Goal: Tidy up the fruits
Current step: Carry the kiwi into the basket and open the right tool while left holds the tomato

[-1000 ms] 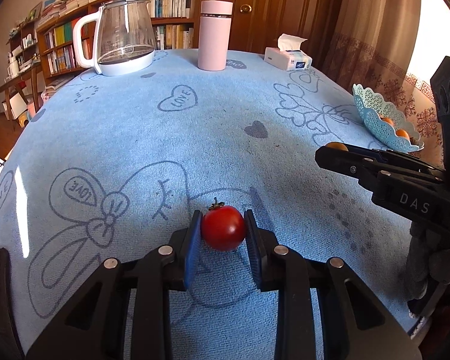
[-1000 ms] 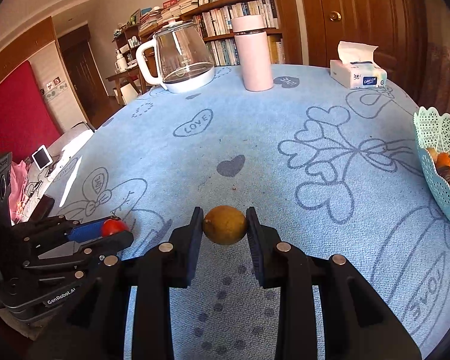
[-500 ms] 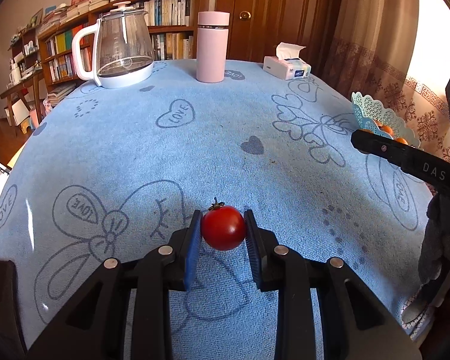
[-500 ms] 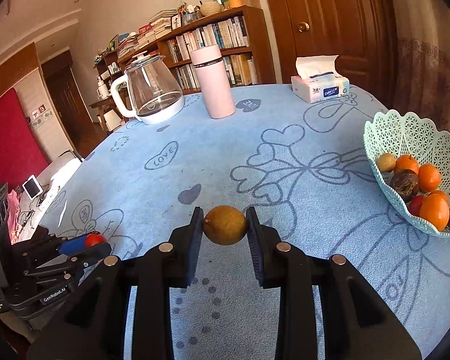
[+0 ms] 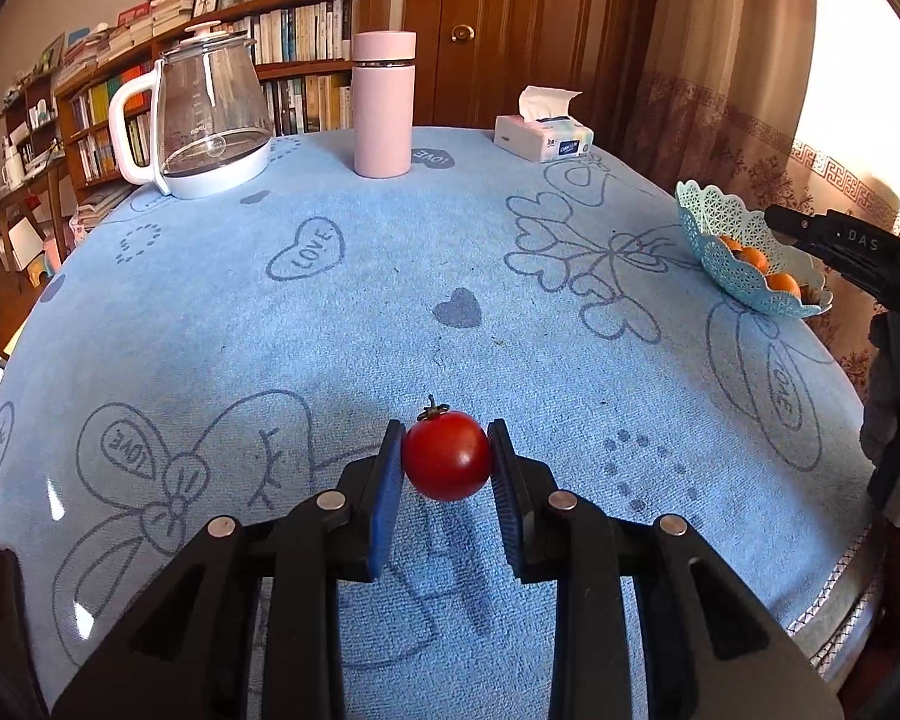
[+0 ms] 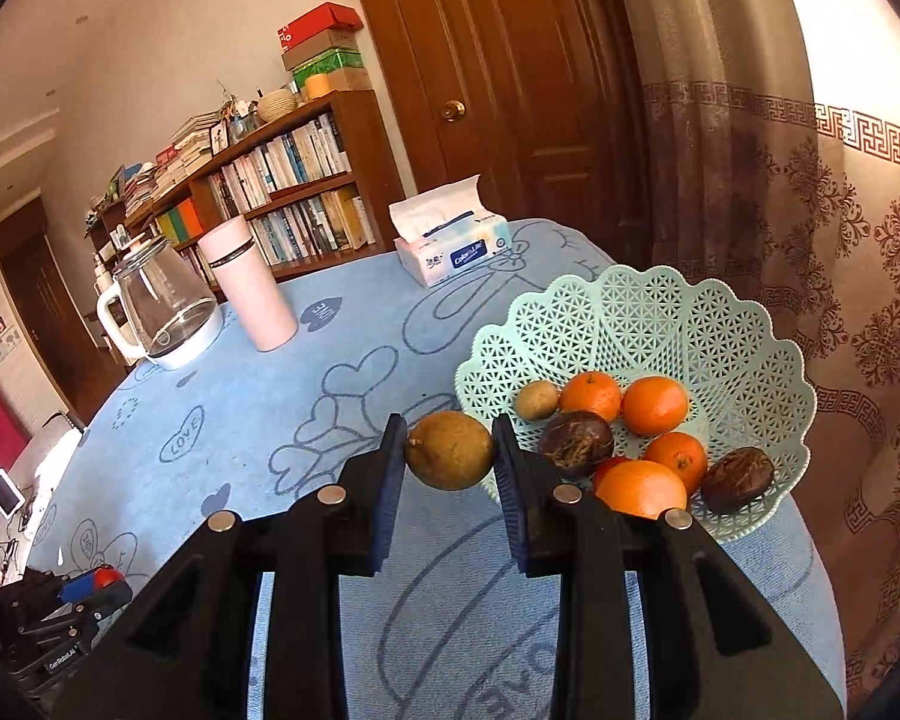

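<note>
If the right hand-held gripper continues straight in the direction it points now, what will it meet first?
Probably the near rim of the mint basket. The right hand-held gripper, shut on the lemon, points down toward the basket's left edge; depth is unclear, so it might meet the tablecloth just before.

In my left wrist view the basket [image 5: 727, 243] wall hides most of its fruit, and my right gripper [image 5: 777, 217] is cut off by the picture's right edge. In the right wrist view my right gripper's [image 6: 449, 461] finger covers part of one orange [image 6: 641, 487]; the red fruit [image 6: 607, 466] behind it is unidentifiable. Tissue box [image 6: 450, 252] print unreadable.
</note>
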`<state>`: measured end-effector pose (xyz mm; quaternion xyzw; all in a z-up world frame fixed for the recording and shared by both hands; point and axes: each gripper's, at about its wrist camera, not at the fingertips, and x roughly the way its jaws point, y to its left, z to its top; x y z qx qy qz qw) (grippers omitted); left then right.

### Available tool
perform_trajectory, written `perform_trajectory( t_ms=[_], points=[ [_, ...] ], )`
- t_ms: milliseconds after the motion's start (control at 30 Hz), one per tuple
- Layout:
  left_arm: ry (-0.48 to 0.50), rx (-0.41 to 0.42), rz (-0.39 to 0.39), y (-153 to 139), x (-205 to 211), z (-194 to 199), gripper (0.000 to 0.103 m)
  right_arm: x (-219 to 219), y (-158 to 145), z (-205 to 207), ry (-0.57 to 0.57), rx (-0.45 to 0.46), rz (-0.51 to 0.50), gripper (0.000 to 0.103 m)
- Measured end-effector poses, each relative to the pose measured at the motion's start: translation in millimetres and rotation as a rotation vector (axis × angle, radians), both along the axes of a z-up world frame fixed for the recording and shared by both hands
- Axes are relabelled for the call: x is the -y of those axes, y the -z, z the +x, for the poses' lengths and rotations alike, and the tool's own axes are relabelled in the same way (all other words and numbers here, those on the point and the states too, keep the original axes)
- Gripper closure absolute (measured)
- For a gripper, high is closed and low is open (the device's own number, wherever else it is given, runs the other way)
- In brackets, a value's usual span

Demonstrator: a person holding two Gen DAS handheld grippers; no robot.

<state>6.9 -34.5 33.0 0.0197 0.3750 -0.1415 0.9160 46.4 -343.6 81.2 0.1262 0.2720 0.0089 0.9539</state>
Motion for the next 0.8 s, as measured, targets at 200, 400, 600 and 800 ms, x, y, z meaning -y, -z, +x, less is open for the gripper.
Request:
perform_trajectory(
  t_ms=[200, 400, 600, 800],
  points=[
    [0.01, -0.011, 0.003, 3.1, 4.0, 3.2, 0.075, 24.1, 7.0, 8.8, 0.069, -0.012, 0.007, 0.073],
    [0.015, -0.021, 0.006, 5.6, 6.9, 5.4, 0.075, 31.3, 14.2, 14.8, 0.092, -0.024, 0.022, 0.072],
    [0.019, -0.015, 0.006, 3.5, 9.3, 5.2, 0.075, 37.7, 11.8, 10.3, 0.111, -0.001, 0.05, 0.059],
    [0.034, -0.005, 0.009, -0.8, 16.2, 6.9, 0.075, 55.0, 3.4, -0.4, 0.175, 0.051, 0.085, 0.042]
  ],
)
